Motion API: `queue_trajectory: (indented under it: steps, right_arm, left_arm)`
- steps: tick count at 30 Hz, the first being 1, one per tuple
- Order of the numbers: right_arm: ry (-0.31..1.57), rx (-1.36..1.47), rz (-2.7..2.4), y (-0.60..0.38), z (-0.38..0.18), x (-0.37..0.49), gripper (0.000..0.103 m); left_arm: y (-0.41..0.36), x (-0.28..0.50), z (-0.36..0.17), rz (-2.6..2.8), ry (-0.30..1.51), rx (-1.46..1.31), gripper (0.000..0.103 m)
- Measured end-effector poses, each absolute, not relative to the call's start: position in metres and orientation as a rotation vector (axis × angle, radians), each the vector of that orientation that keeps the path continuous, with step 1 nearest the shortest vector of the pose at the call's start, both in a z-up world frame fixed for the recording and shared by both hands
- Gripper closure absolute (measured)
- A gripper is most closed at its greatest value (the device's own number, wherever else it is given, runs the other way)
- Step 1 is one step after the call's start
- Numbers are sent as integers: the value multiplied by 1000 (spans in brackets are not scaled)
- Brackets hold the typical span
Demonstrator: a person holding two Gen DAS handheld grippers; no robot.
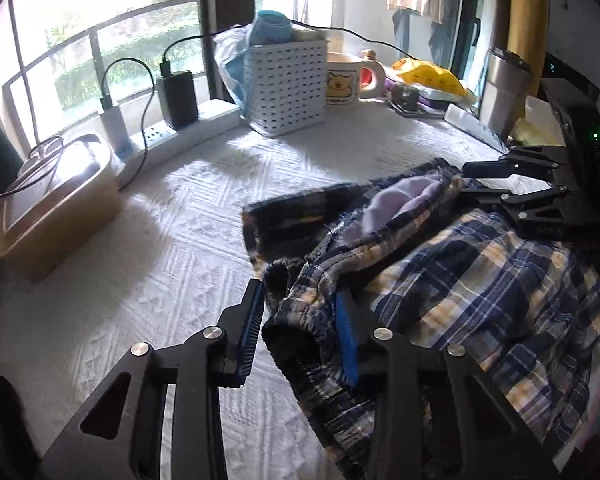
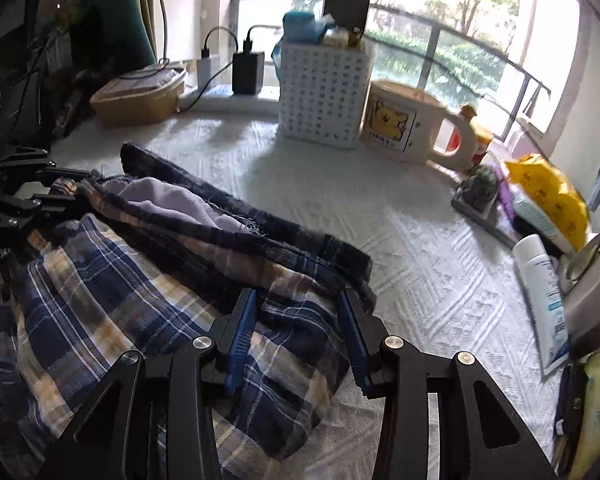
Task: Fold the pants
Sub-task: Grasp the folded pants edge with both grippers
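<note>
Blue, white and tan plaid pants (image 1: pixel 480 280) lie bunched on the white textured table cover (image 1: pixel 180 240), with a pale lilac lining showing. My left gripper (image 1: pixel 300 336) is open, its blue-padded fingers standing either side of the dark waistband edge. My right gripper (image 2: pixel 298 340) is open too, its fingers around a fold of the pants (image 2: pixel 112 292) at their near right edge. The right gripper also shows in the left wrist view (image 1: pixel 500 184) at the pants' far side; the left gripper shows in the right wrist view (image 2: pixel 28 196).
A white perforated basket (image 1: pixel 288 88), a bear mug (image 1: pixel 342 80), a tan lidded box (image 1: pixel 56 208) and a power strip with chargers (image 1: pixel 188 128) line the window side. A white tube (image 2: pixel 544 300), a yellow bag (image 2: pixel 548 196) and a steel tumbler (image 1: pixel 504 92) stand at the right.
</note>
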State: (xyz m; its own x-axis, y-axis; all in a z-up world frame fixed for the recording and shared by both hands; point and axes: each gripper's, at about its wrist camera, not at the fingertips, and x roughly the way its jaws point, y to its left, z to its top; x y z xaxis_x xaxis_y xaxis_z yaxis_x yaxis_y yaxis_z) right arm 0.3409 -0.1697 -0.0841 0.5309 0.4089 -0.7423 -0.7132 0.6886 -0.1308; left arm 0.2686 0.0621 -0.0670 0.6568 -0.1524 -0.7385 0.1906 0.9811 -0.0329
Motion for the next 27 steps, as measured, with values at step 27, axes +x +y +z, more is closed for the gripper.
queue_trajectory:
  steps: [27]
  right_arm:
    - [801, -512, 743, -137, -87, 375, 54]
  left_arm:
    - [93, 320, -82, -202, 945, -119, 31]
